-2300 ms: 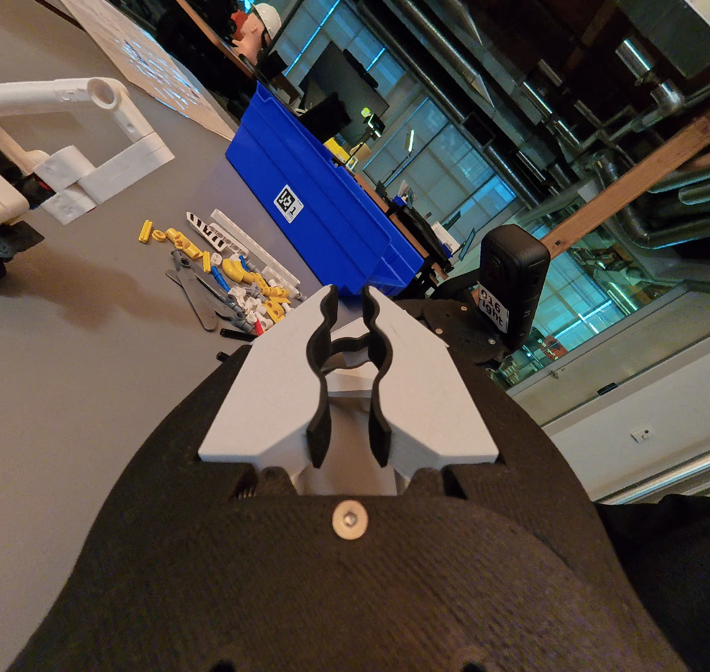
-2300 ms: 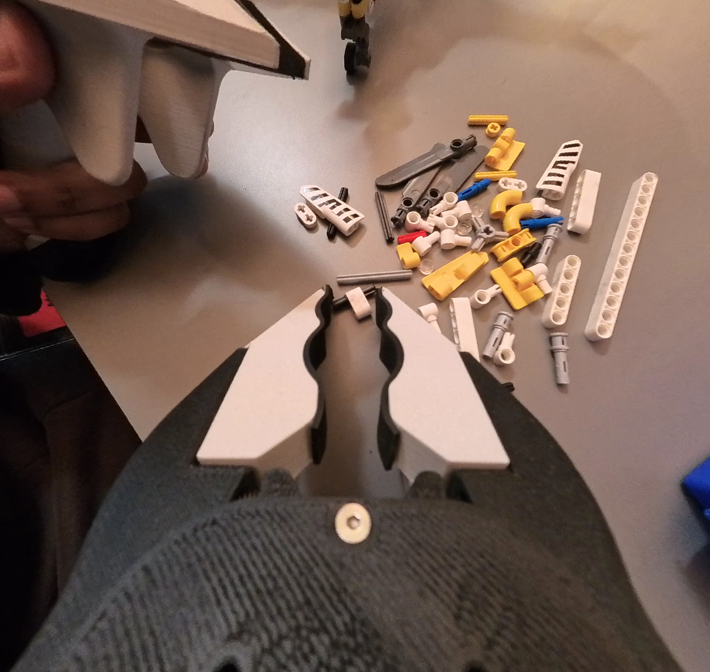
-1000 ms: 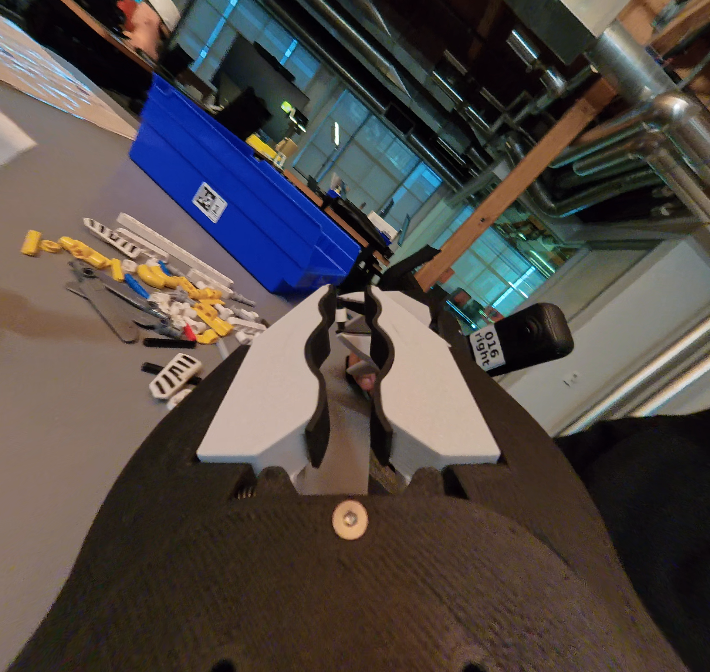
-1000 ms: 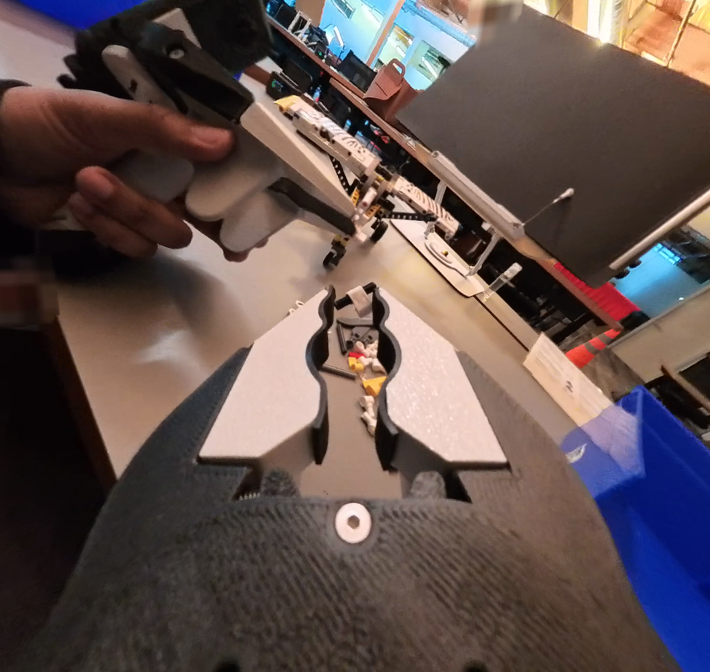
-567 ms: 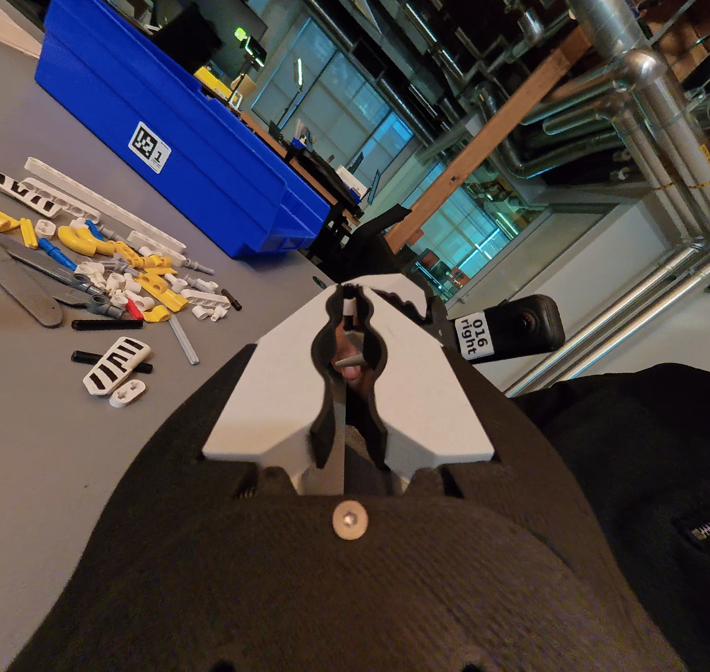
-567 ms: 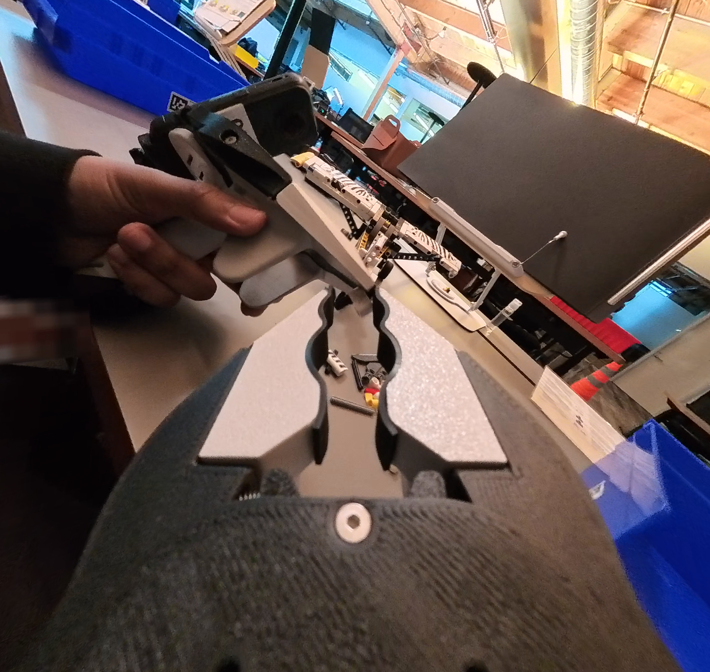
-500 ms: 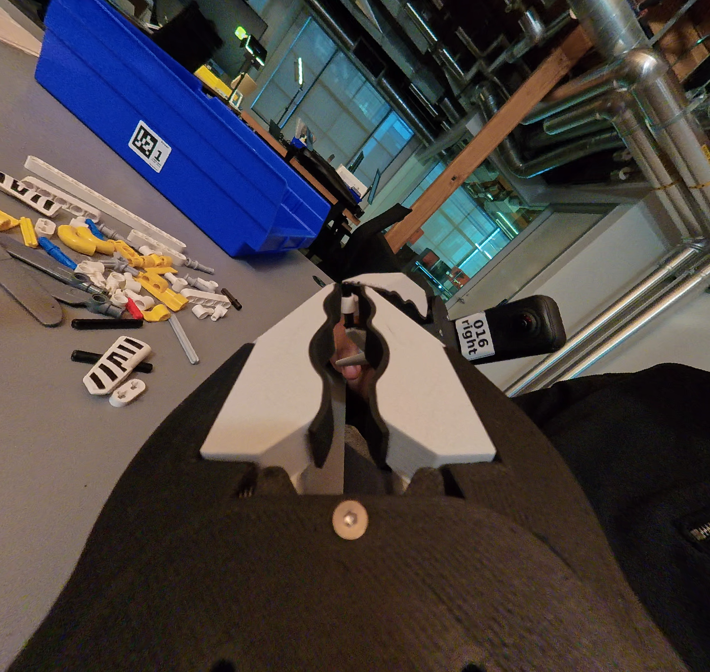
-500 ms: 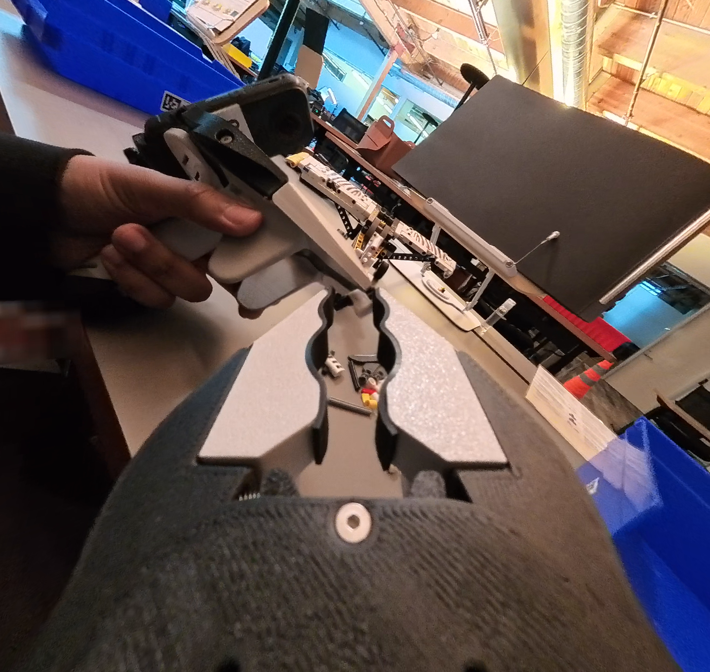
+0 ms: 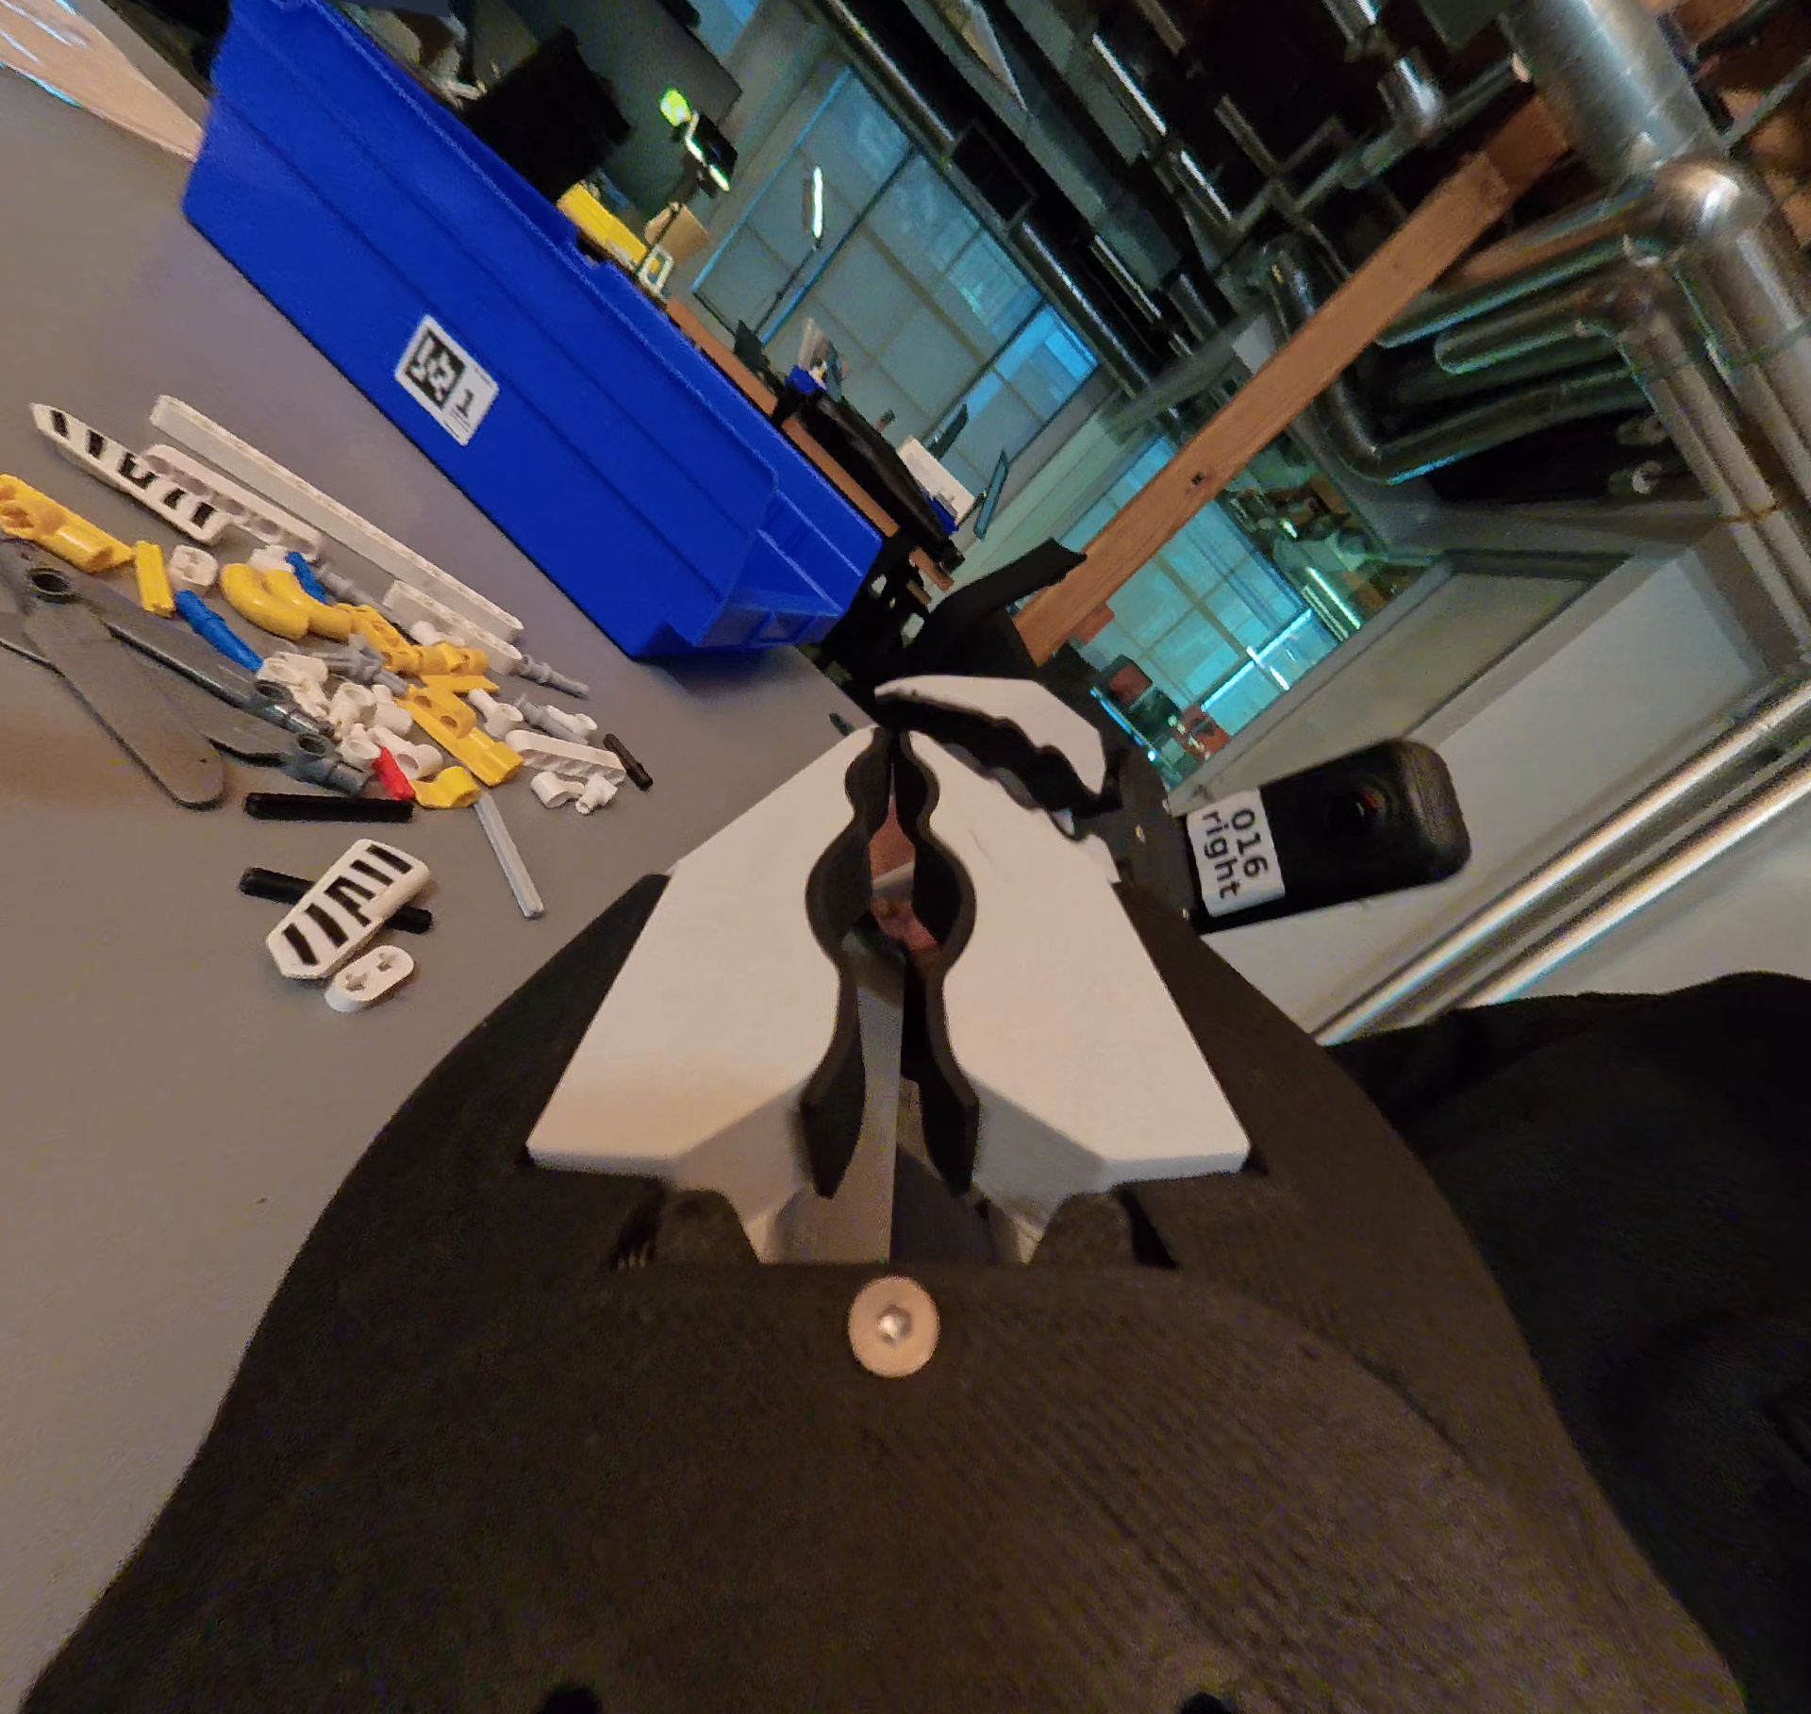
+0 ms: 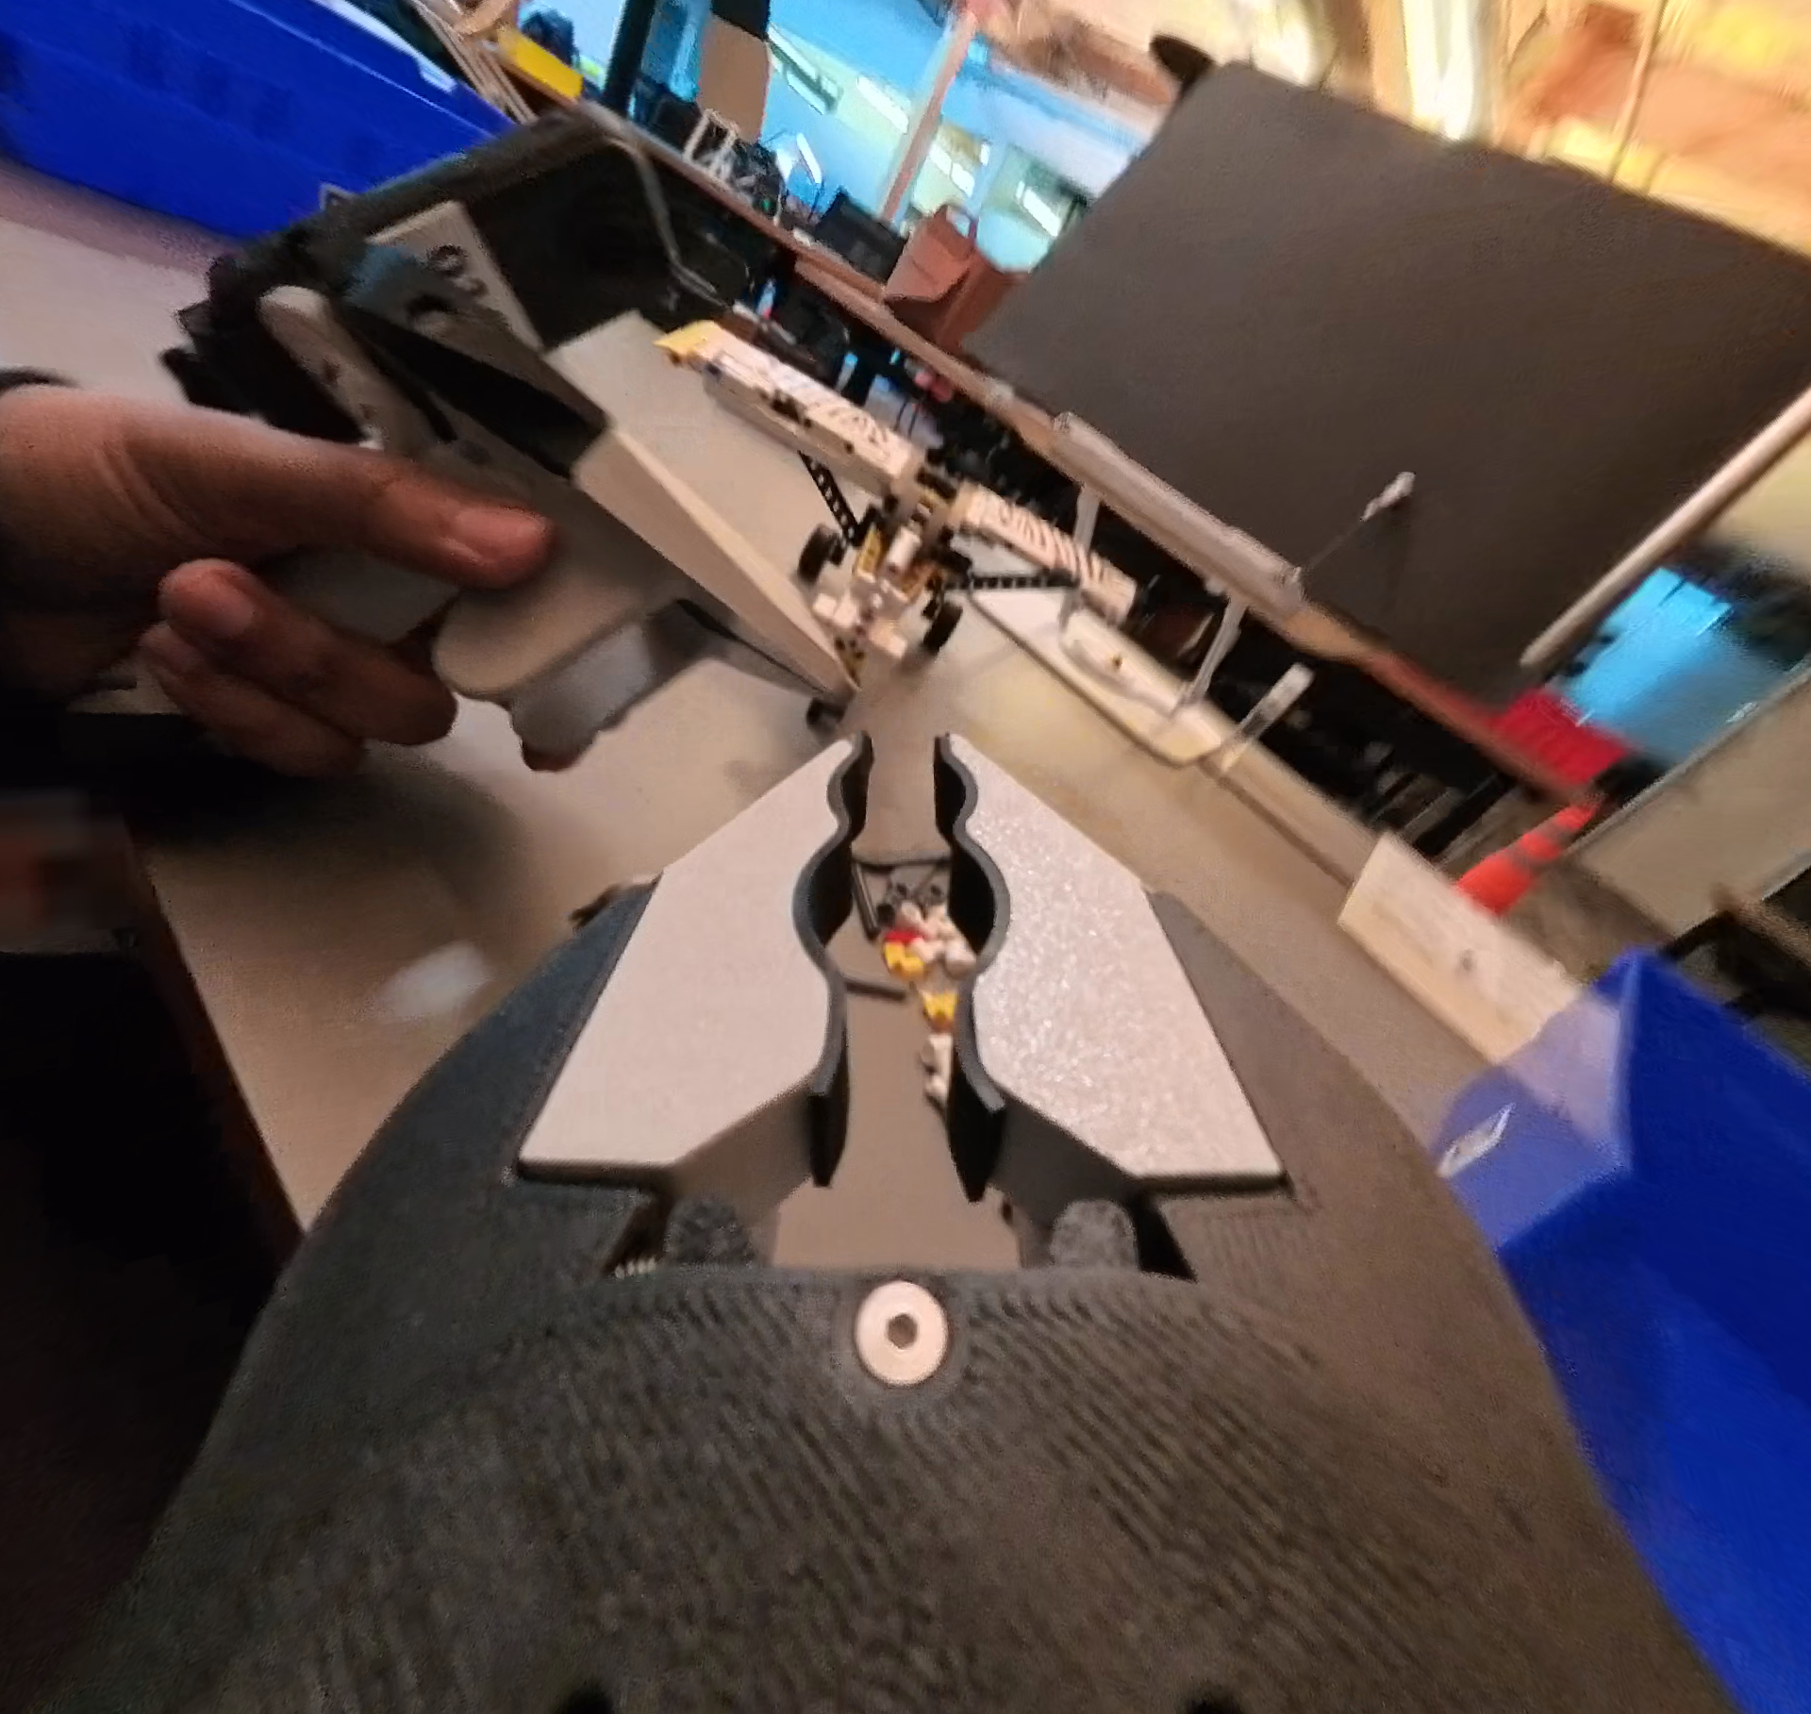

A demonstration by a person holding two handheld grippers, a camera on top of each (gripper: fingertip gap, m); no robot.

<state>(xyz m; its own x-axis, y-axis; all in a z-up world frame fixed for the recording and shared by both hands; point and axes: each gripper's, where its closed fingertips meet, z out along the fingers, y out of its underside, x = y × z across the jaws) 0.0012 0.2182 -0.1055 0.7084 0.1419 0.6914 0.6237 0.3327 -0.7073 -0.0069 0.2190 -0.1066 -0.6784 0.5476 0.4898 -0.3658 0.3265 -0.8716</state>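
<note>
Left gripper (image 9: pixel 890 741) raised above the grey table (image 9: pixel 196 1128), jaws clenched tip to tip, nothing plainly visible between the pads. Right gripper (image 10: pixel 902 755) just beside and almost tip to tip with it, jaws released with a narrow gap and only bare table showing through. Hand (image 10: pixel 245 579) wrapped around the left gripper's handle. Scatter of small plastic building pieces (image 9: pixel 323 677) lying on the table to the far left: yellow connectors, white beams, grey blades, a black axle (image 9: pixel 328 806), a grey rod (image 9: pixel 510 844) and, nearest, a striped white panel (image 9: pixel 348 907). Blue bin (image 9: pixel 549 412) beyond the scatter; part-built wheeled model (image 10: pixel 887 579) standing farther off on the table. Pieces judged light, stiff and smooth-sided, so prone to slipping or twisting under a skewed pinch; best taken across two flat parallel faces, beams and axles near mid-length, the thin panel by its edges.
</note>
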